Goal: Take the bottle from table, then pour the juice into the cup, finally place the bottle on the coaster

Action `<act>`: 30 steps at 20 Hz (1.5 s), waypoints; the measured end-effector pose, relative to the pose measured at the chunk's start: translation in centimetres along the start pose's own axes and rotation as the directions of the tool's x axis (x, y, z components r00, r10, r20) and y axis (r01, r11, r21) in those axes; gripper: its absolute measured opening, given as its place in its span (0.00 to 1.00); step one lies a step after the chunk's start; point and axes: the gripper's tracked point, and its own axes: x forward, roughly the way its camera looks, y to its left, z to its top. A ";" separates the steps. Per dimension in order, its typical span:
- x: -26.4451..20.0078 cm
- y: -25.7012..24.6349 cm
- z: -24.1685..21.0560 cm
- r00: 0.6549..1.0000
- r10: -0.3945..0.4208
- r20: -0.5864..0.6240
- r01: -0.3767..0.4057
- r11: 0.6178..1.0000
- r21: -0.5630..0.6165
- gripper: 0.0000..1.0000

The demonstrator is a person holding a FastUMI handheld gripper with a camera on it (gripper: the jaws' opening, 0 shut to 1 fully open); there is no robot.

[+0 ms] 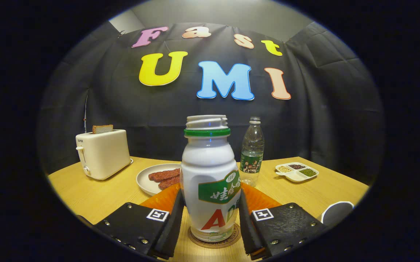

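Gripper [210, 218] jaws parted, fingers level

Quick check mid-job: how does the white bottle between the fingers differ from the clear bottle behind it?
The white bottle is opaque, squat and wide-mouthed; the clear bottle is see-through, slim and narrow-necked. The white bottle stands on a coaster between the gripper fingers; the clear bottle stands on the table beyond them. Both are upright and uncapped.

Bottle [210, 178] upright on coaster [215, 241], cap off, btwn gripper [208, 222] fingers; pads at its sides, contact unclear. Cup [337, 214] off to right. Toaster [102, 153], meat plate [148, 179], water bottle [252, 151] beyond.
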 end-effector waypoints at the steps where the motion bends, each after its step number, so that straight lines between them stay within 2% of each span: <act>1: 0.1 -0.2 -0.1 1.000 -0.005 -0.003 0.005 1.000 0.004 0.69; 17: 0.0 -0.7 -0.8 0.999 0.024 0.032 -0.026 0.997 0.068 0.69; 22: -0.6 -1.1 0.5 0.998 0.020 0.067 -0.024 0.998 0.057 0.80; 23: -0.8 -0.9 1.6 0.995 0.030 0.100 -0.036 0.997 0.061 0.92; 24: -1.4 -0.8 2.6 0.991 0.041 0.130 -0.051 0.996 0.069 0.99; 30: -4.7 -1.1 8.2 0.970 0.075 0.231 -0.108 0.985 0.137 0.99</act>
